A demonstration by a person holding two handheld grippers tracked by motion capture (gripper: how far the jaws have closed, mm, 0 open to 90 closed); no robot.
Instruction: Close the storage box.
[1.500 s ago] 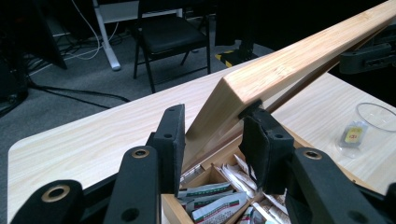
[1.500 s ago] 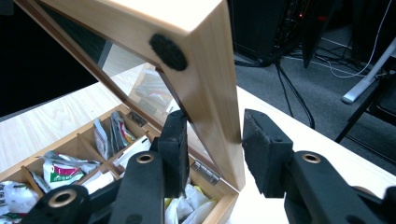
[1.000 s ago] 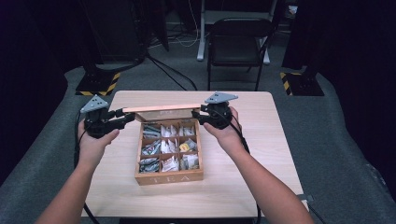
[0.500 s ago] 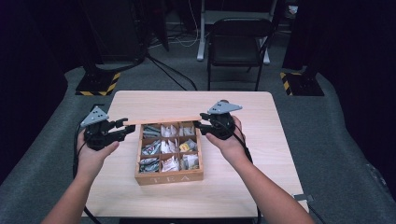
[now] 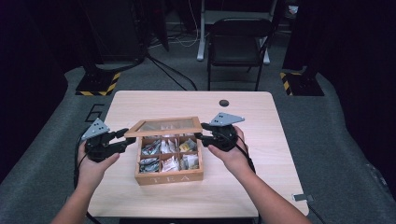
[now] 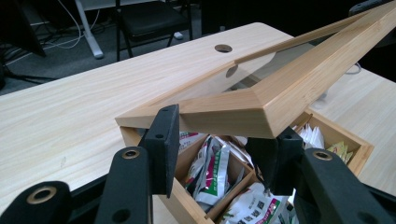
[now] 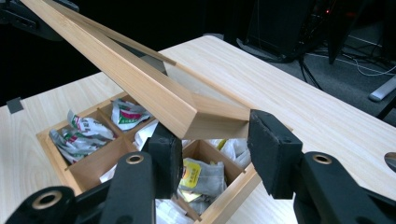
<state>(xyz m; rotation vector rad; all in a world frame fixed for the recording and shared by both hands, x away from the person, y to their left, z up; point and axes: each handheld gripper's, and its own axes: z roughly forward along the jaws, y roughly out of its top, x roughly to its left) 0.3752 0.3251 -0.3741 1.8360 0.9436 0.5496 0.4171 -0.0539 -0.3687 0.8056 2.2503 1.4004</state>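
Above the open tea box (image 5: 169, 176), the glazed lid (image 5: 163, 126) hung tilted, long axis running hand to hand; left gripper (image 6: 219, 154) and right gripper (image 7: 215, 154) bracketed its front corners, jaws wide, seemingly only just touching the wood.

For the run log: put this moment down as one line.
lid: half down over tea box, window up | left gripper: at left corner, contact unclear | right gripper: at right corner, contact unclear | box: tea bags in compartments
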